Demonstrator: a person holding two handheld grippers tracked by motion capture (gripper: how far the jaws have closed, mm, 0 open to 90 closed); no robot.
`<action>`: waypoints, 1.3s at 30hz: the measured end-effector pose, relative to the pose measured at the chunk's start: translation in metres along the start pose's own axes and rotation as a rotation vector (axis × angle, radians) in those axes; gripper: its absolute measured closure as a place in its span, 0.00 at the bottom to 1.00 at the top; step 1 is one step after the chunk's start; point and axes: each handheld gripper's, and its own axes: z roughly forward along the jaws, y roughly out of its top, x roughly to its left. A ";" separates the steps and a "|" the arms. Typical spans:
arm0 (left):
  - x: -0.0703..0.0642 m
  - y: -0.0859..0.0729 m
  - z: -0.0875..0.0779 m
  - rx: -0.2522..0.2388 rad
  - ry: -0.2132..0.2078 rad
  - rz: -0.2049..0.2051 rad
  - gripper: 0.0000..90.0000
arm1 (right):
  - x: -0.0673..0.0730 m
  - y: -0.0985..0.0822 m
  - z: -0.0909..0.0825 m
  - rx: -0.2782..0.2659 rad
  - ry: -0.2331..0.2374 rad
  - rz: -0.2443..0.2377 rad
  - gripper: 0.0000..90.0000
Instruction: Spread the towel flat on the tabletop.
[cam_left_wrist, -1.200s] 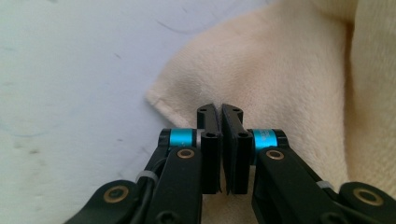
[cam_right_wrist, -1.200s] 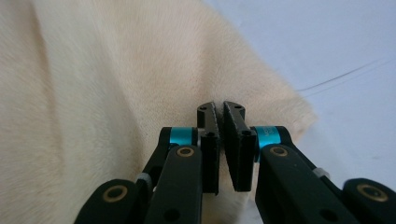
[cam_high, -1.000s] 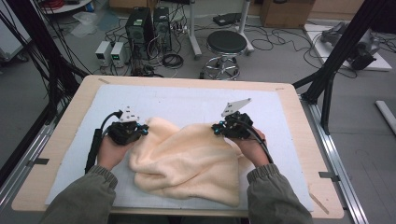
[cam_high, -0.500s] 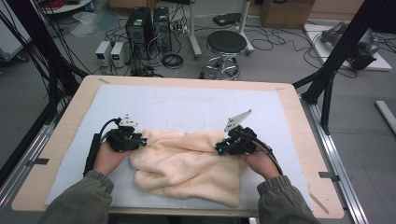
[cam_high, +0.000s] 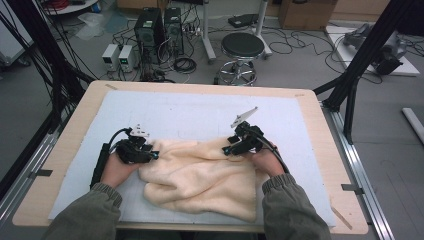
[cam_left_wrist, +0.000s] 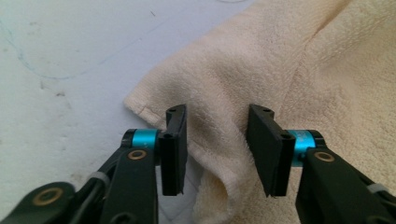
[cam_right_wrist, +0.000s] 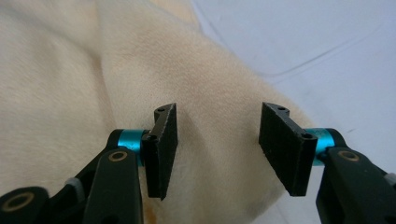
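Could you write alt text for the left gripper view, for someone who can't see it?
The left hand-held gripper holds its two black jaws apart over a folded edge of a cream towel, which lies on a white table mat.

A wooden-edged bench (cam_high: 65, 165) is seen, topped by a pale blue-white mat (cam_high: 190, 112). A cream towel (cam_high: 200, 175) is spread rumpled on the mat, between the left gripper (cam_high: 150, 156) and the right gripper (cam_high: 231, 148), bunched toward the near edge. Bare mat is shown beyond both grippers.
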 end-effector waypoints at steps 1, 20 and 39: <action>0.000 0.000 0.000 -0.002 -0.014 -0.003 0.70 | 0.000 0.000 0.000 0.000 0.000 0.000 0.57; 0.000 0.009 -0.015 -0.088 0.034 0.014 0.92 | 0.009 -0.006 -0.011 -0.099 0.136 -0.028 0.78; -0.001 -0.020 -0.010 -0.027 -0.023 0.014 0.82 | 0.020 -0.005 -0.002 -0.034 0.134 -0.076 0.94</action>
